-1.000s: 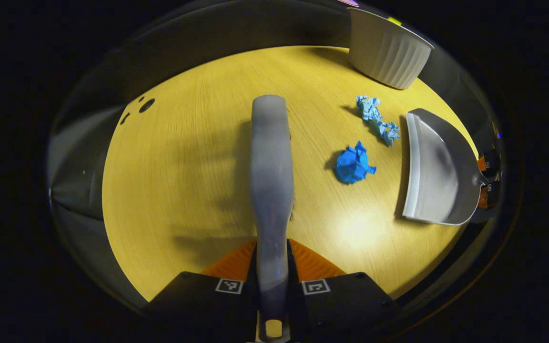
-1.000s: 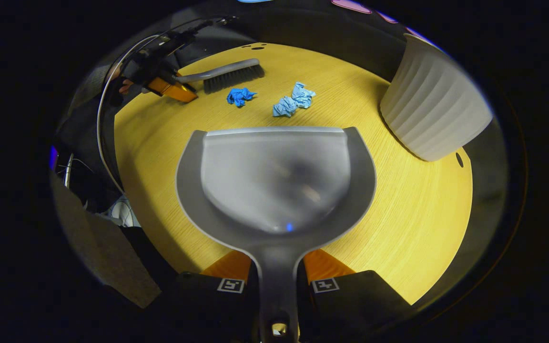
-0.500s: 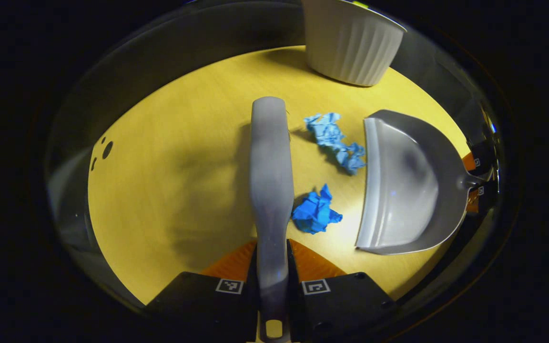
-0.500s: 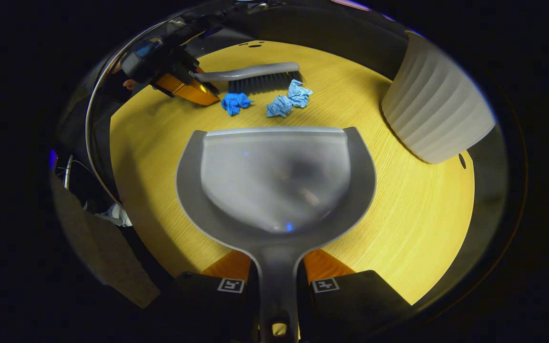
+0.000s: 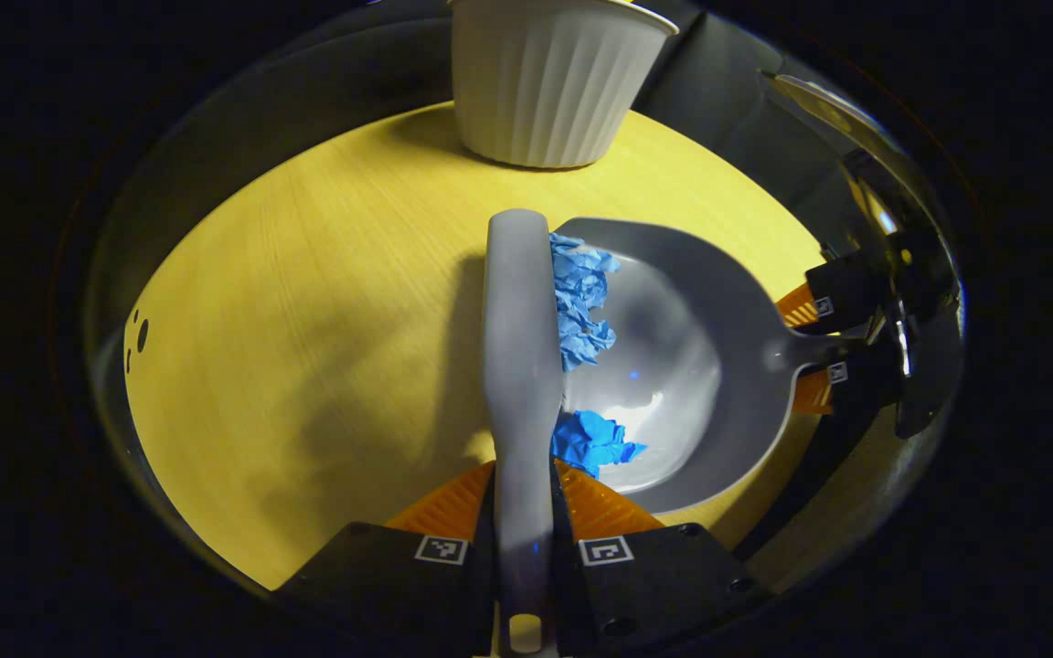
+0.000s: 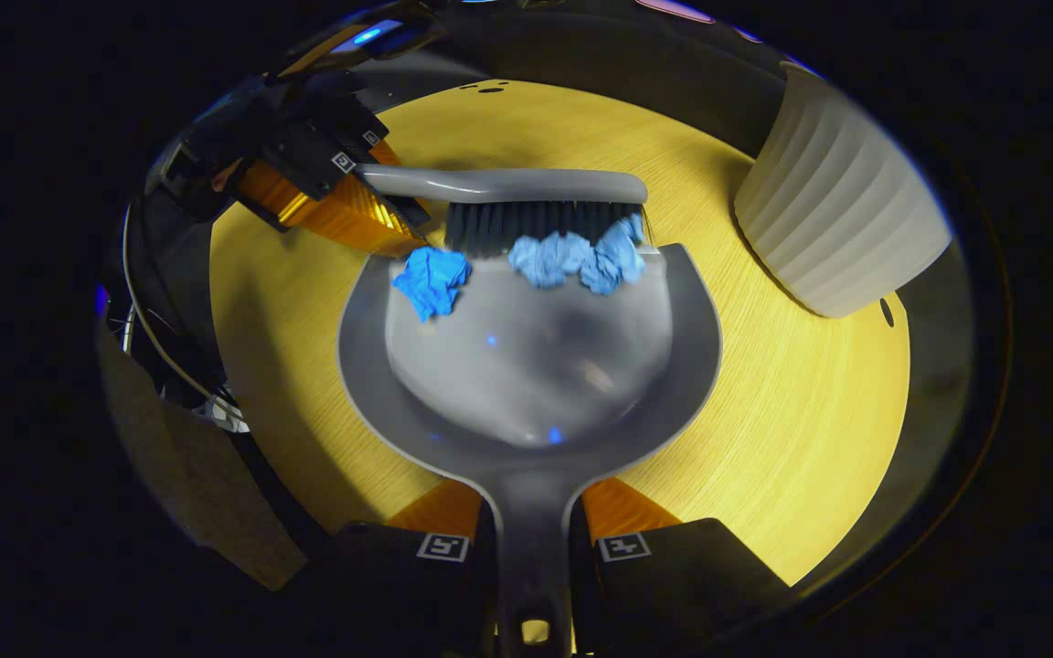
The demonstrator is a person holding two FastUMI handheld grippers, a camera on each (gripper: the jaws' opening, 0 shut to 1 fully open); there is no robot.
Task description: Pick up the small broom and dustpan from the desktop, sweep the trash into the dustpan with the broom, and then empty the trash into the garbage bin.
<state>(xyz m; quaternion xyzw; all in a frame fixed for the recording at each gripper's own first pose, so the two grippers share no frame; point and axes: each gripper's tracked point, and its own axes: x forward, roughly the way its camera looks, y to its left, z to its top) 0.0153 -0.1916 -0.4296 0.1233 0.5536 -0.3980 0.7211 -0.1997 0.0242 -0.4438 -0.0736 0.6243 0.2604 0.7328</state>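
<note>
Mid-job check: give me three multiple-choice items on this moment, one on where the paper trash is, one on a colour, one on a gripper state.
1. Where are the paper wads?
A. at the dustpan's front lip
B. in the bin
C. behind the bin

2. What colour is the darker wad?
A. red
B. blue
C. white

3. What does the right gripper hold?
A. nothing
B. the broom
C. the dustpan's handle

Answers:
1 A: the paper wads lie at the lip of the dustpan, against the broom bristles.
2 B: the darker wad is blue.
3 C: the right gripper clamps the dustpan's handle.
</note>
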